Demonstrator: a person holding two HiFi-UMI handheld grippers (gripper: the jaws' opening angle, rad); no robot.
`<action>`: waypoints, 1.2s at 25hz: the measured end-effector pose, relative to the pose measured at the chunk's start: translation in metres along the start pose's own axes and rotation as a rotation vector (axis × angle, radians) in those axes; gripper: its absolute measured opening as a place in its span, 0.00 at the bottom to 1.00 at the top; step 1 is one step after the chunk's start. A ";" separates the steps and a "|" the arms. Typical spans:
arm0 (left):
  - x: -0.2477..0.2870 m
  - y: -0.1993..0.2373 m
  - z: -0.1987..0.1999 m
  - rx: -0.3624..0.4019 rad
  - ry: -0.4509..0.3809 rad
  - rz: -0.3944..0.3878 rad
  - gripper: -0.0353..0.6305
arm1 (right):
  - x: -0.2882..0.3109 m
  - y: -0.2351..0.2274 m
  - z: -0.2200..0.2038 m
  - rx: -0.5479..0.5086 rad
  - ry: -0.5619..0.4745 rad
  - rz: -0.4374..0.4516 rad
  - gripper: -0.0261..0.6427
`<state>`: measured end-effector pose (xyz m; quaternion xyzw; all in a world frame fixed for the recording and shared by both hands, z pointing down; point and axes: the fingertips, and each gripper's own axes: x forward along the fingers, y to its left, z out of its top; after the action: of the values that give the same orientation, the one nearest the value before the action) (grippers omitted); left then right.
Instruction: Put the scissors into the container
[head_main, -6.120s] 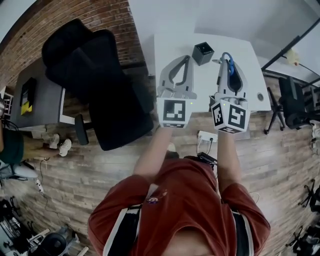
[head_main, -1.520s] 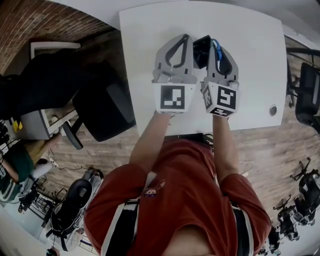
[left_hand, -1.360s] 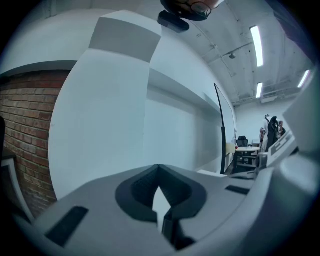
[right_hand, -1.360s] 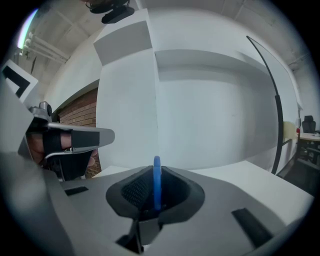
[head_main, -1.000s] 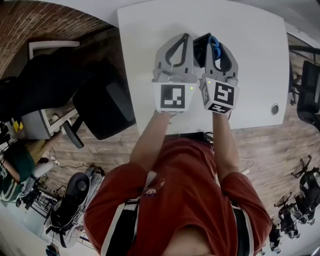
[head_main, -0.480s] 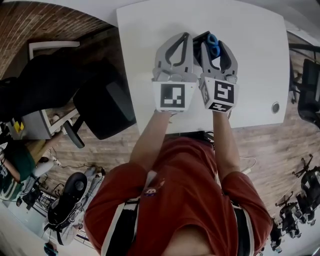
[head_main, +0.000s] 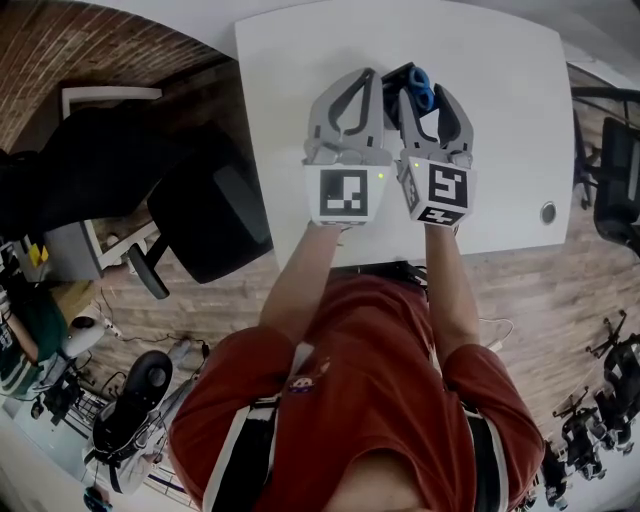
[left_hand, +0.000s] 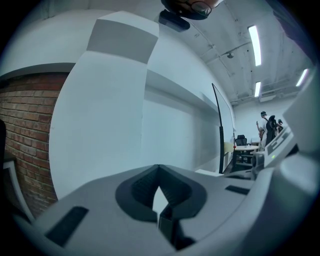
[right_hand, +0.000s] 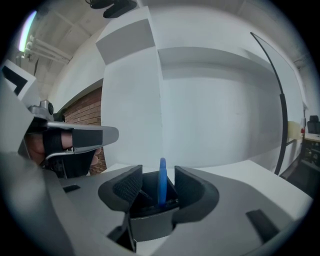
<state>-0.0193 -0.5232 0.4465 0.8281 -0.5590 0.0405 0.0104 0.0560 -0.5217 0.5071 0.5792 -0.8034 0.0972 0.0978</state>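
Note:
The black container (head_main: 396, 80) stands on the white table (head_main: 500, 150), just beyond both grippers. The scissors (head_main: 421, 83) stand in it, blue handles up. My right gripper (head_main: 424, 93) reaches over the container and is open. Its jaws have just been opening, and the handles are still between them. In the right gripper view the blue handle (right_hand: 162, 187) rises from the container (right_hand: 151, 222) between the pads of the right gripper (right_hand: 160, 175), with a gap on each side. My left gripper (head_main: 372, 76) is beside the container on its left, shut and empty. In its own view the left gripper (left_hand: 159, 170) has its tips touching.
A black office chair (head_main: 200, 200) stands left of the table over the wooden floor. A small round grommet (head_main: 547, 212) sits near the table's right front corner. The left gripper's body (right_hand: 75, 137) shows at the left of the right gripper view. A brick wall lies beyond the chair.
The right gripper's jaws have spread apart around the blue handles, which now stand free in the container. Both hands have stayed in place.

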 end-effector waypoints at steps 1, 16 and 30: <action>-0.001 -0.001 0.002 0.003 -0.004 0.001 0.07 | -0.002 0.000 0.002 -0.001 -0.006 -0.001 0.33; -0.029 -0.016 0.038 0.047 -0.059 0.001 0.07 | -0.047 0.000 0.045 -0.028 -0.121 -0.006 0.33; -0.048 -0.042 0.103 0.091 -0.161 -0.022 0.07 | -0.104 -0.006 0.125 -0.081 -0.290 -0.024 0.33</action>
<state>0.0073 -0.4699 0.3412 0.8343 -0.5466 -0.0008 -0.0716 0.0881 -0.4628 0.3592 0.5924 -0.8054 -0.0210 0.0054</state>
